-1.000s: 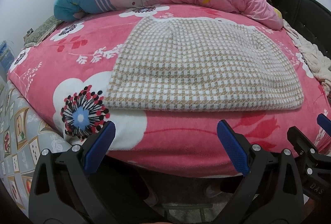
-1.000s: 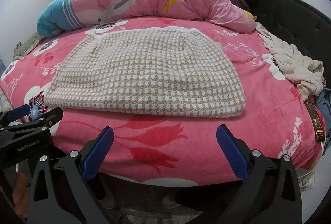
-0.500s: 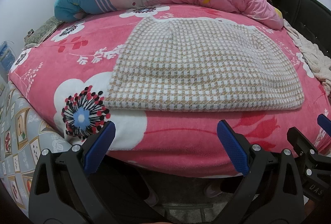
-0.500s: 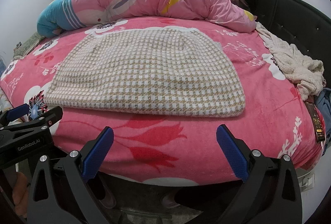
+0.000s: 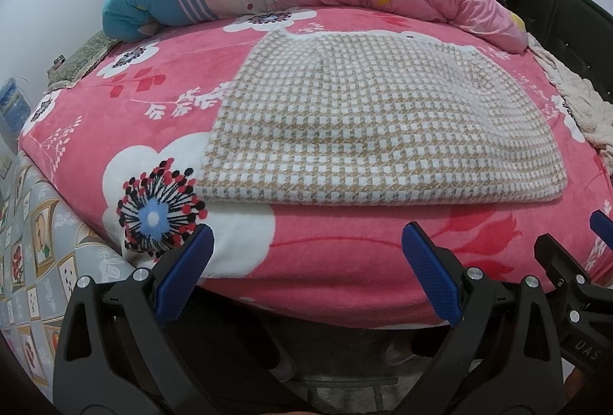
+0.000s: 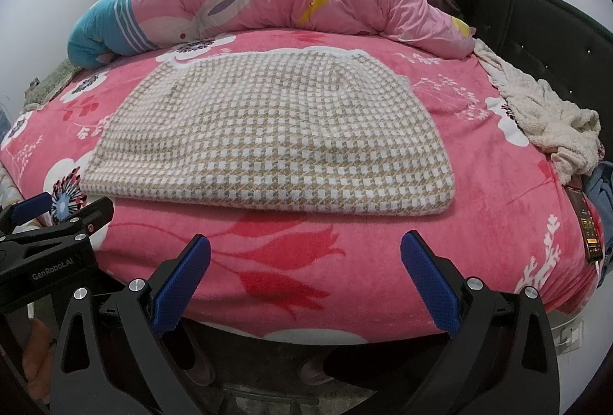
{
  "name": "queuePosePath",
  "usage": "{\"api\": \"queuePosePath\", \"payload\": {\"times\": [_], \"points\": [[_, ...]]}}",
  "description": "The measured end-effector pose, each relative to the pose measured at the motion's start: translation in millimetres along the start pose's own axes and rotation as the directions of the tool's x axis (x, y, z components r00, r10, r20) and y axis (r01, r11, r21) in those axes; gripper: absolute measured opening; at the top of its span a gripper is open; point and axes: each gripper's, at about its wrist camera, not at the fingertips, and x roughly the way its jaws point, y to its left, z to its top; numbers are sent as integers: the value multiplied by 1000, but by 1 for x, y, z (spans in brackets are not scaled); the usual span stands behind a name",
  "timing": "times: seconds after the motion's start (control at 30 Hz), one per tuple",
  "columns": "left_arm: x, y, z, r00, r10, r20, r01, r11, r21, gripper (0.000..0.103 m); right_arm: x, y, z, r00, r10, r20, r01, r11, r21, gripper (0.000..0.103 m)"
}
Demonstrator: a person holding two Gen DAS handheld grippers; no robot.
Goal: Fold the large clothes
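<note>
Left wrist view: the left tool (image 5: 306, 254), spread wide and empty, hangs off the bed (image 5: 345, 262) edge. The checked garment (image 5: 383, 131) lies flat ahead on the bed, long axis crosswise, slightly right of centre.

Right wrist view: the right tool (image 6: 306, 262), also wide and empty, faces the garment (image 6: 276, 135), slightly left; both look equally near.

The black left gripper with blue pads (image 5: 306, 275) and its right twin (image 6: 305, 277) sit low in frame, jaws spread wide, empty.
</note>
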Motion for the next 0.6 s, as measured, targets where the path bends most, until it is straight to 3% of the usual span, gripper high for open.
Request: {"api": "queuePosePath", "payload": {"times": [0.6], "points": [[0,-1,2,1000,1,-1,-1,1000,3,95,1,-1,0,1000,-1,-1,1,1000,-1,97]]}}
